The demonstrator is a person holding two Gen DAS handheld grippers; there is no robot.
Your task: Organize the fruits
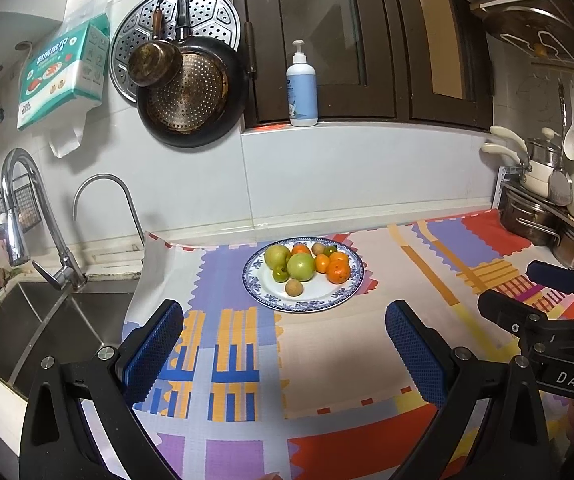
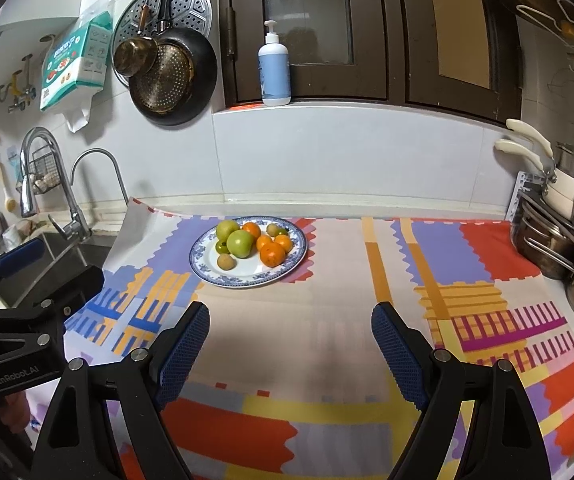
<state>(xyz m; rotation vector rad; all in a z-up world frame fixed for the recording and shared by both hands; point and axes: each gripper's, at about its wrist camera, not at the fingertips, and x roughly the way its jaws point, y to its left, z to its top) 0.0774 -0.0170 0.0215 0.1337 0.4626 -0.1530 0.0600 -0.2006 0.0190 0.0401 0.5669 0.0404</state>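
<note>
A blue-and-white plate (image 1: 339, 300) (image 2: 211, 270) sits toward the back of the patterned mat and holds several fruits. Among them are a green apple (image 1: 300, 266) (image 2: 240, 243), a yellowish pear (image 1: 277, 257) (image 2: 227, 229), an orange (image 1: 338, 271) (image 2: 272, 254), and a small brown round fruit (image 1: 293, 287) (image 2: 224, 261). My left gripper (image 1: 285, 324) hovers open in front of the plate, nothing between its blue pads. My right gripper (image 2: 290, 330) is open too, empty, in front of the plate and to its right. Each gripper shows at the edge of the other's view.
A steel sink (image 1: 43, 320) with two taps (image 1: 19, 216) lies left of the mat. Stacked pots (image 2: 555, 240) and utensils crowd the right end of the counter. Pans (image 1: 191, 92) hang on the wall, and a pump bottle (image 1: 301, 88) stands on the window sill.
</note>
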